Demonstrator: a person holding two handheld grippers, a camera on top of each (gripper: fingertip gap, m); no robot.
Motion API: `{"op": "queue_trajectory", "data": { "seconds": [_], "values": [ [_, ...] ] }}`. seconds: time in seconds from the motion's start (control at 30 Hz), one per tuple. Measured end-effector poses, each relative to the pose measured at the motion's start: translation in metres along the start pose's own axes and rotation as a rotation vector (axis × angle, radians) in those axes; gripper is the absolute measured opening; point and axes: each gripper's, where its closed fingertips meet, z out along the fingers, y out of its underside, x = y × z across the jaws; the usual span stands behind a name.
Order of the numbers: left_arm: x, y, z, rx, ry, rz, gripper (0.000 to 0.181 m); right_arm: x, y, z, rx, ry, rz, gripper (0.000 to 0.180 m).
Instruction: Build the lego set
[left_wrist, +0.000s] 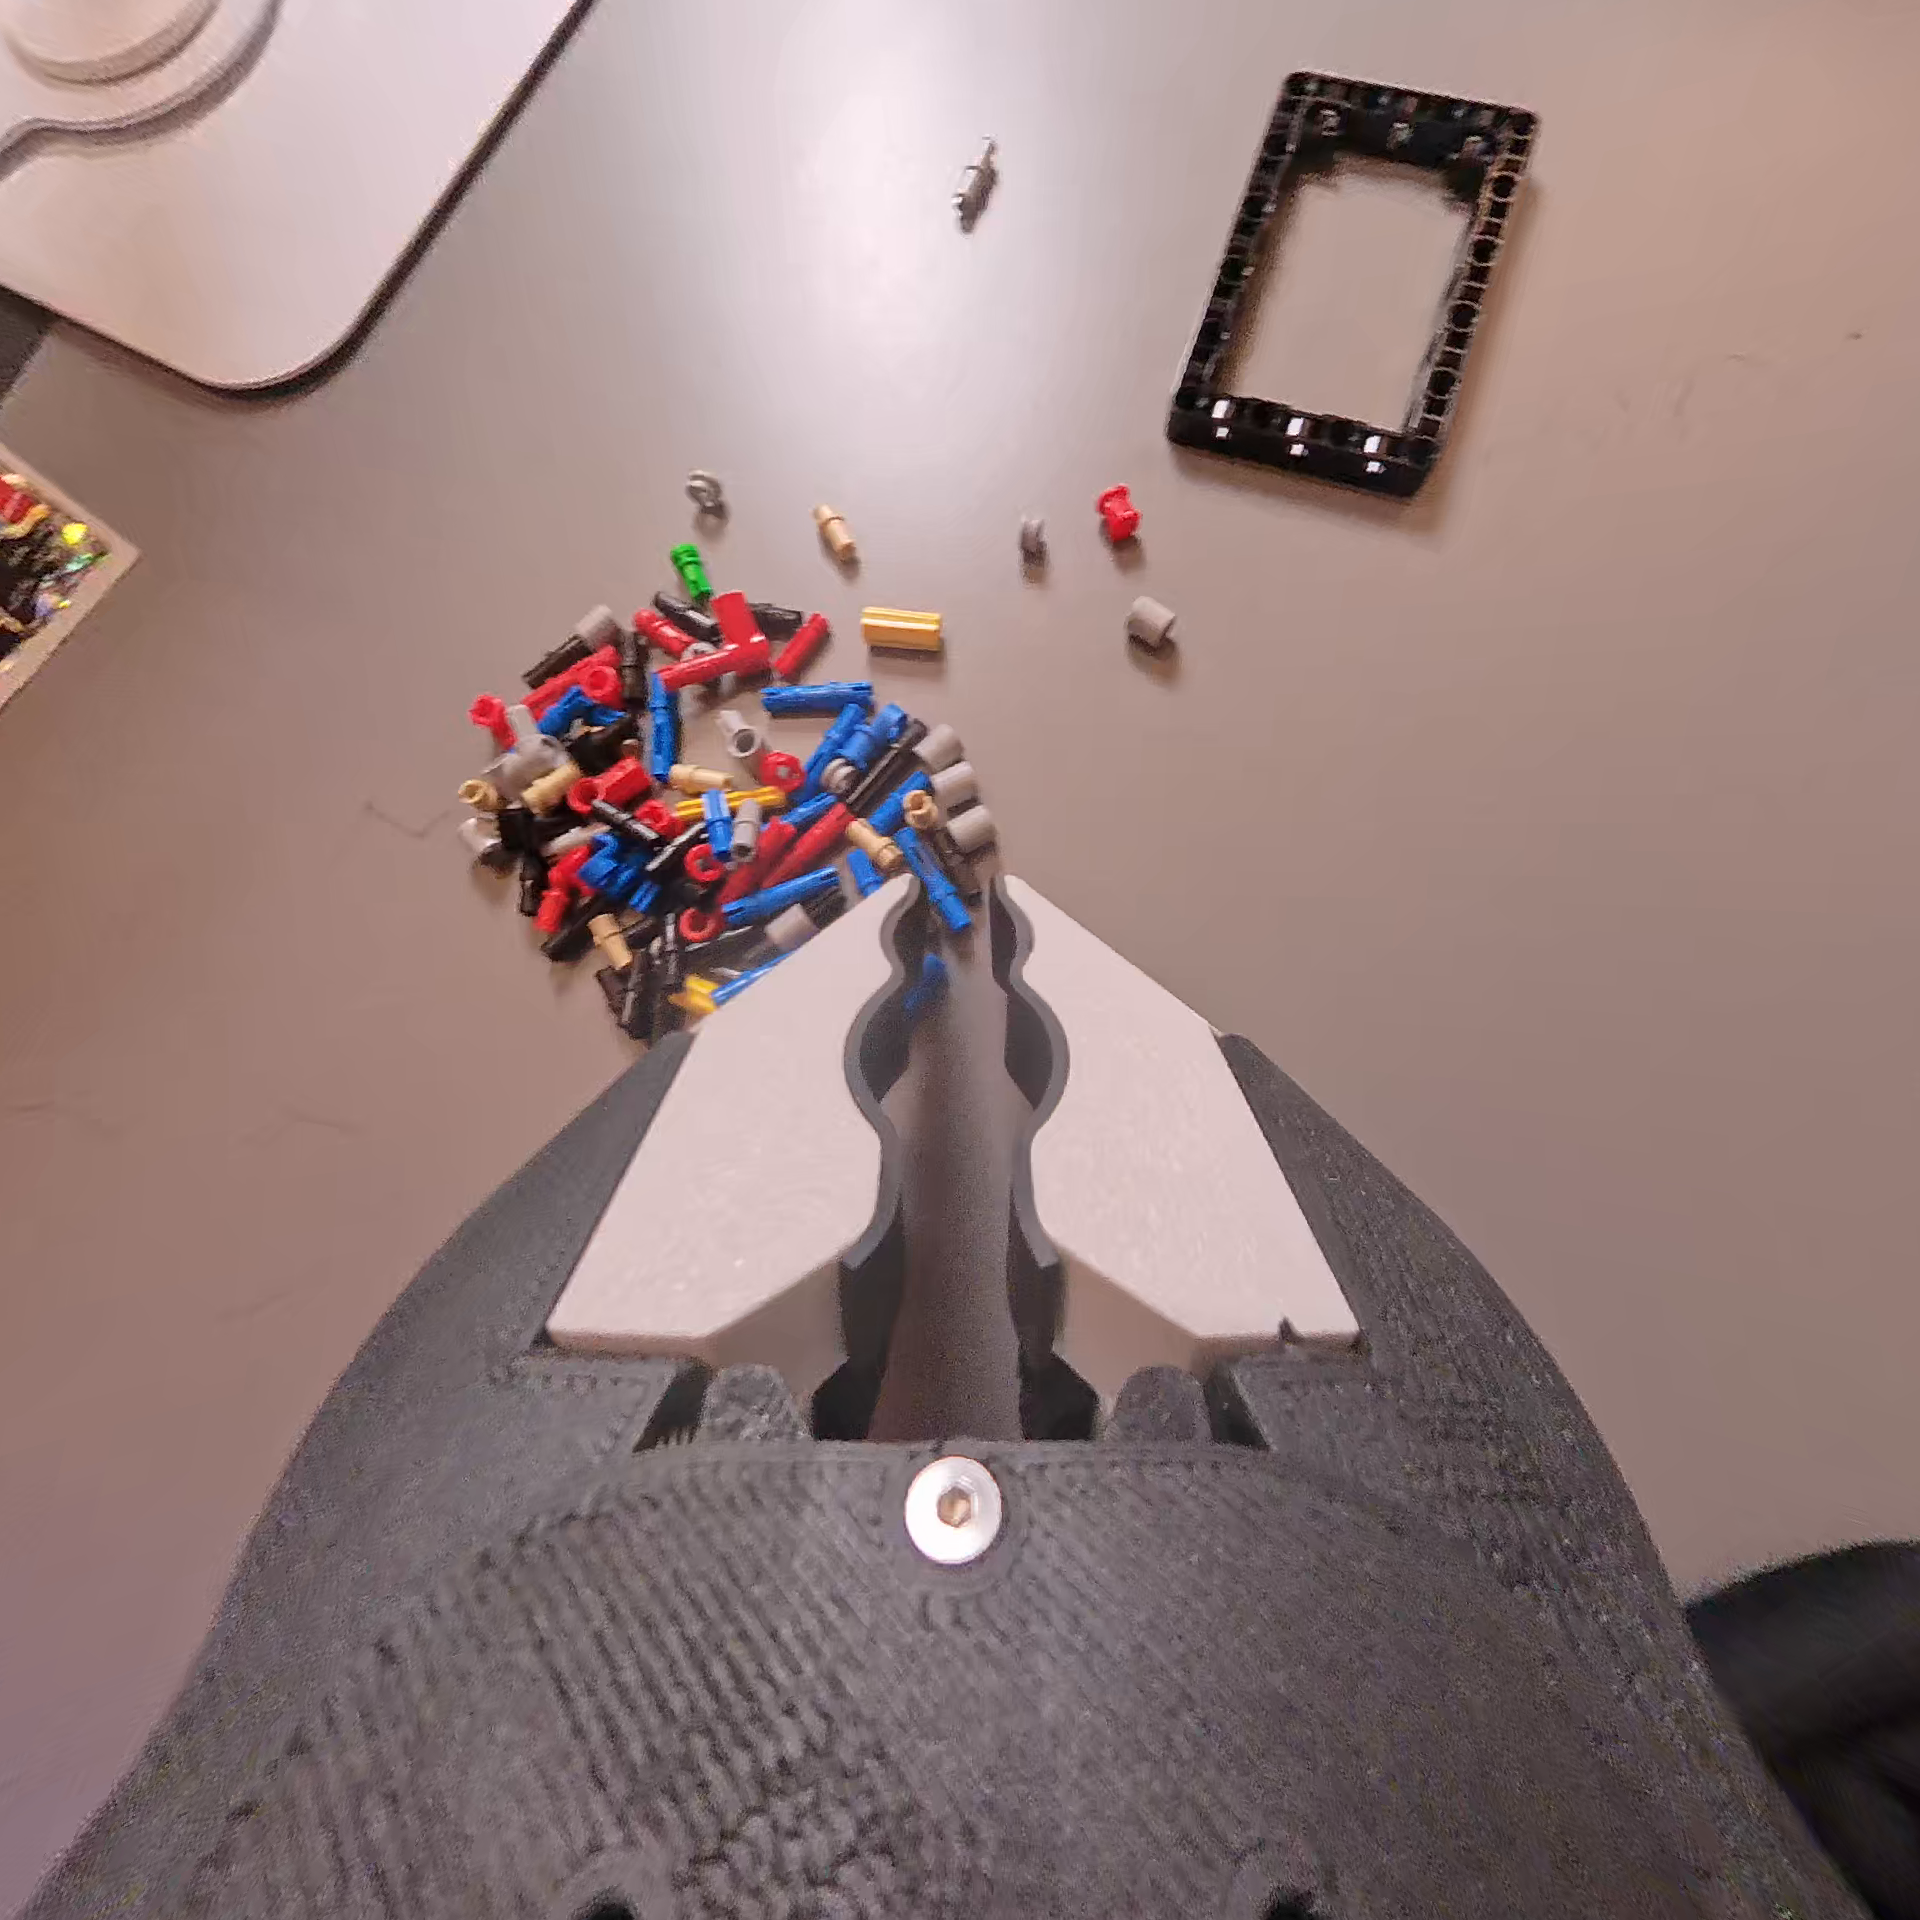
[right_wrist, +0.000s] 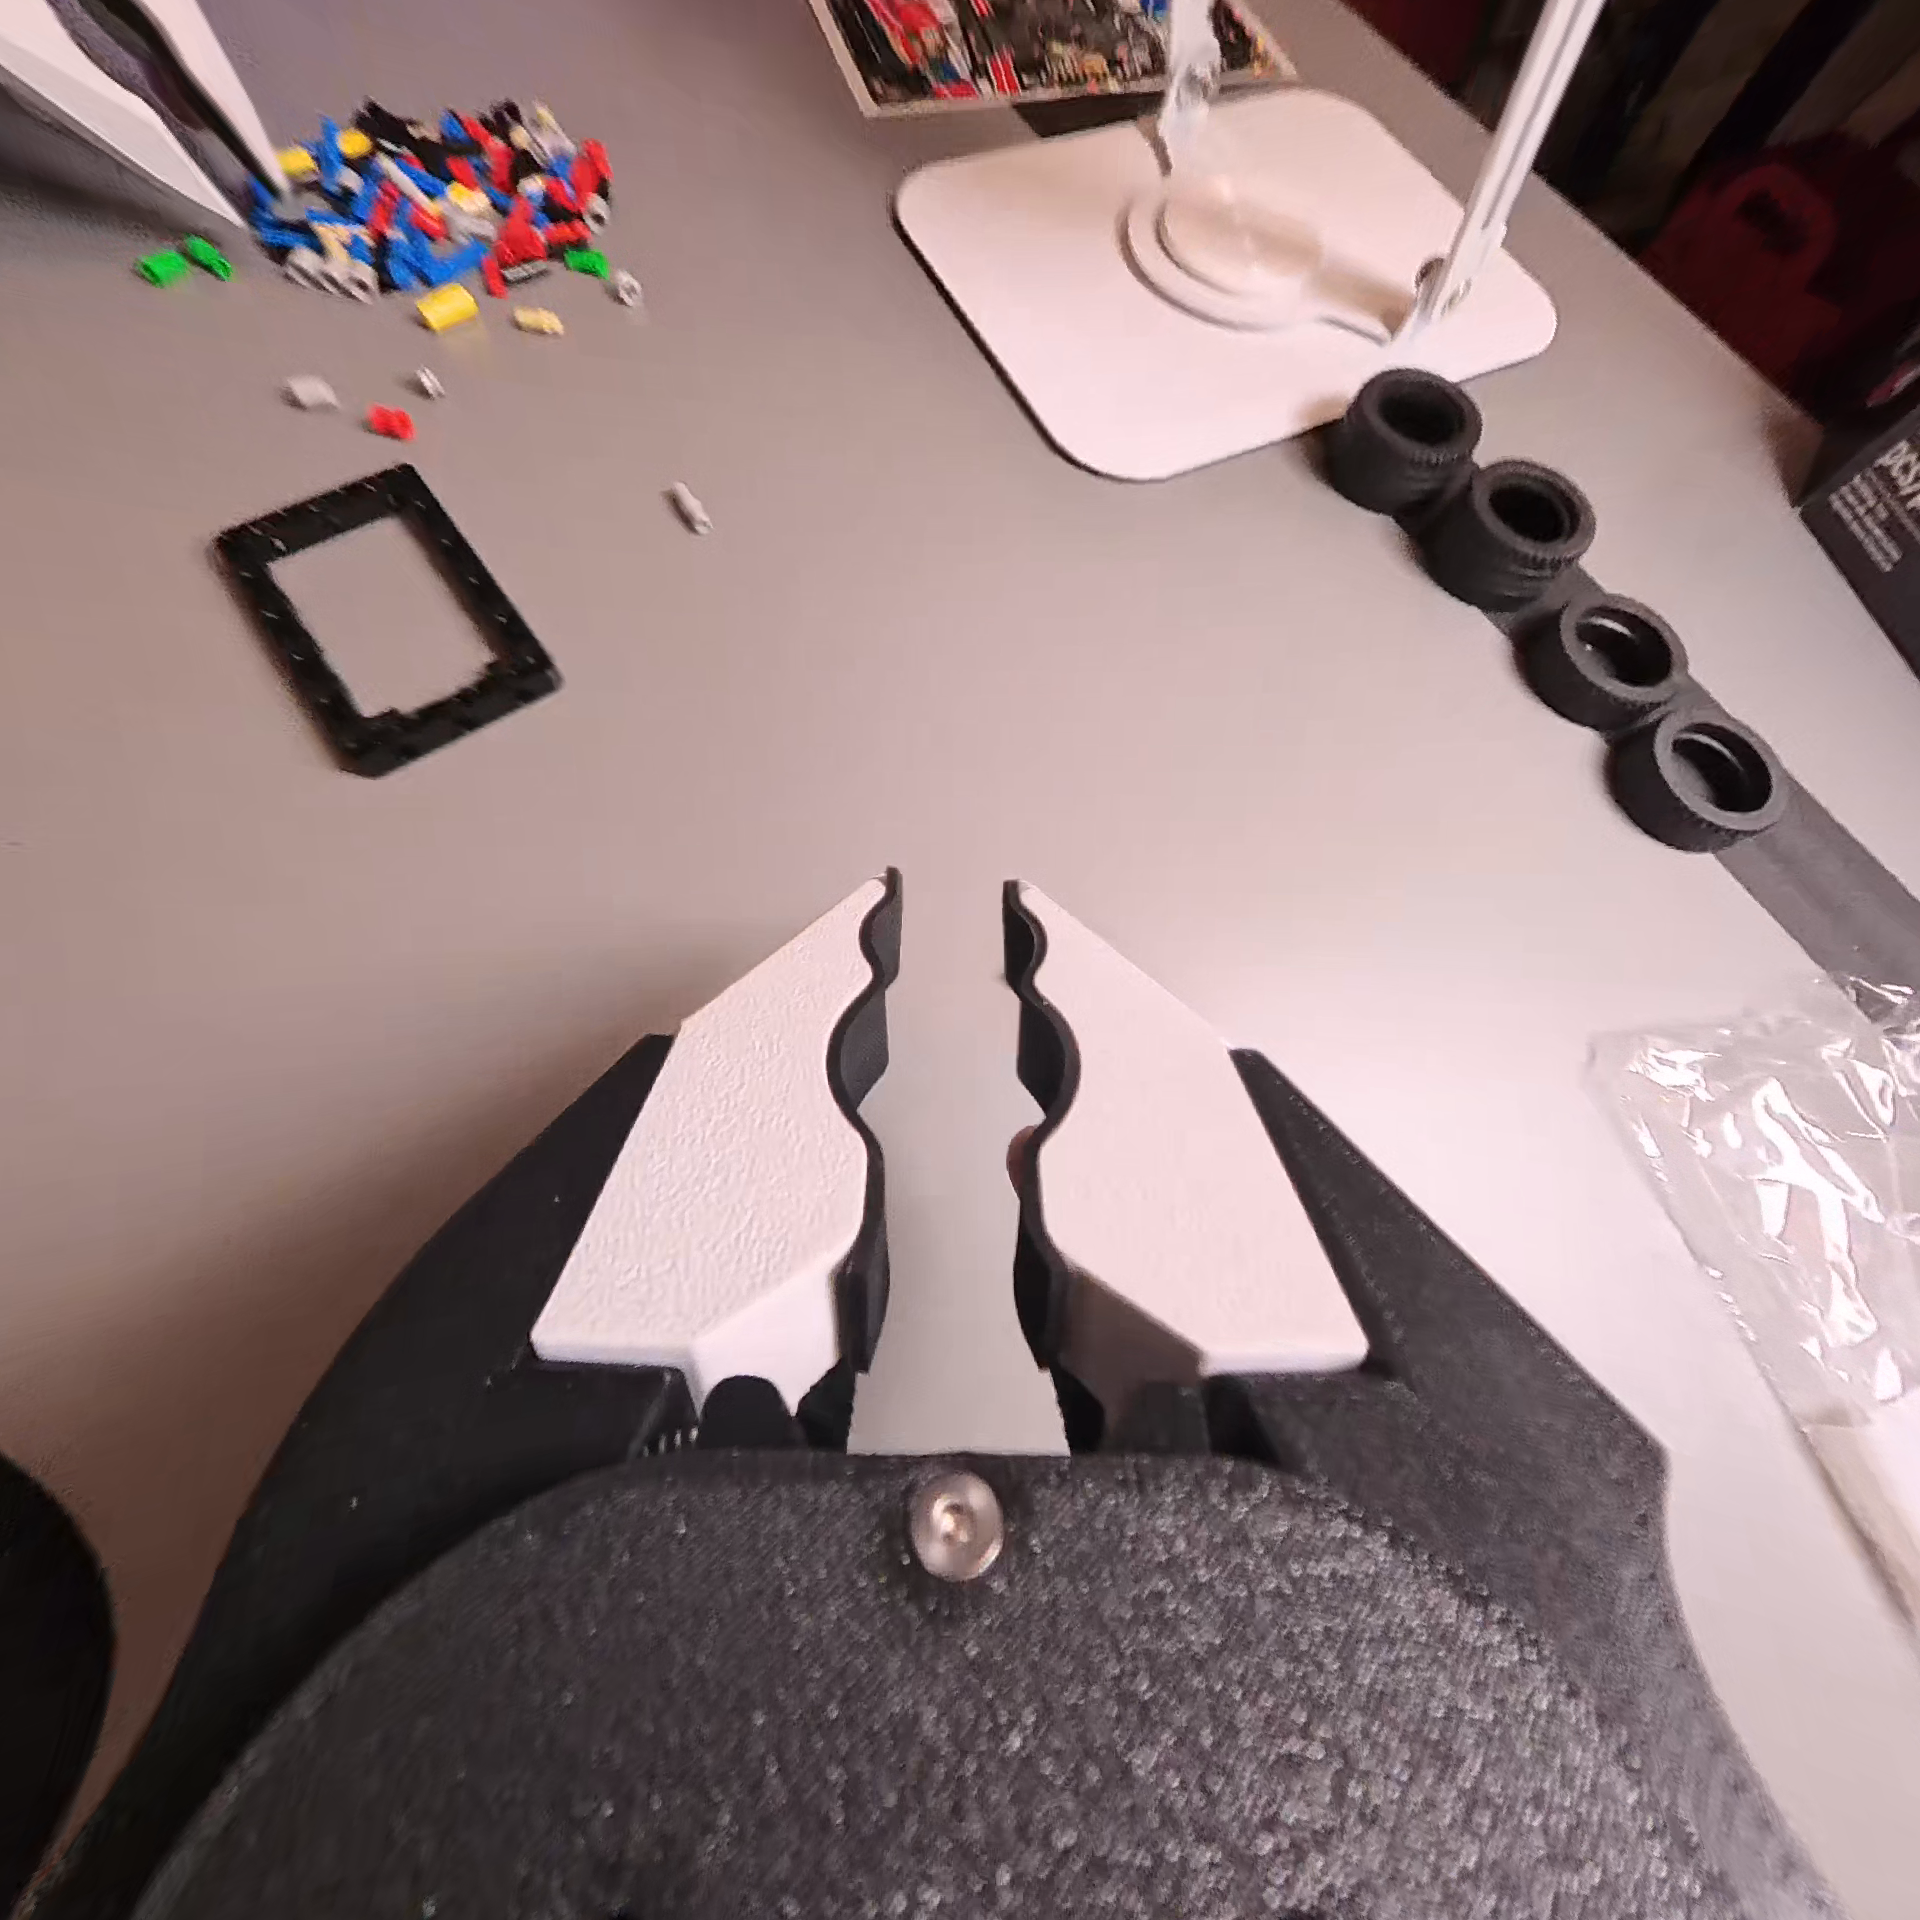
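Beside tyres (right_wrist: 1538, 592) — clear bag (right_wrist: 1787, 1174), contents unclear.

place: office-like desk | cues: grey tabletop (right_wrist: 1039, 675), white lamp base (right_wrist: 1226, 301)

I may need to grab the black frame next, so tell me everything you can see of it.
The black frame is a rectangular open piece, looking like hard plastic, with rows of pin holes along all four sides and an empty middle. It lies flat on the grey table, apart from the pile of small pieces. A few pale spots show in holes along one short side. No tool touches it; a small grey pin lies nearby.
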Motion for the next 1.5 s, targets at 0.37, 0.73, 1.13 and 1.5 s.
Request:
{"op": "queue_trajectory", "data": {
  "seconds": [0.37,0.73,1.13,1.5],
  "values": [
    [0.003,0.001,0.012,-0.058,-0.012,0.021,0.007,-0.066,-0.009,-0.018,0.108,-0.042,-0.010,0.015],
    [0.001,-0.001,0.014,-0.051,-0.022,-0.008,0.004,-0.090,-0.021,-0.013,0.170,-0.085,-0.013,0.014],
    [-0.001,-0.011,-0.005,0.010,-0.018,0.030,0.002,-0.096,-0.029,-0.008,0.235,-0.077,-0.010,0.011],
    [0.072,-0.097,-0.026,0.444,0.399,-0.023,0.002,-0.167,-0.069,0.032,0.279,-0.207,-0.332,0.015]
  ]
}}
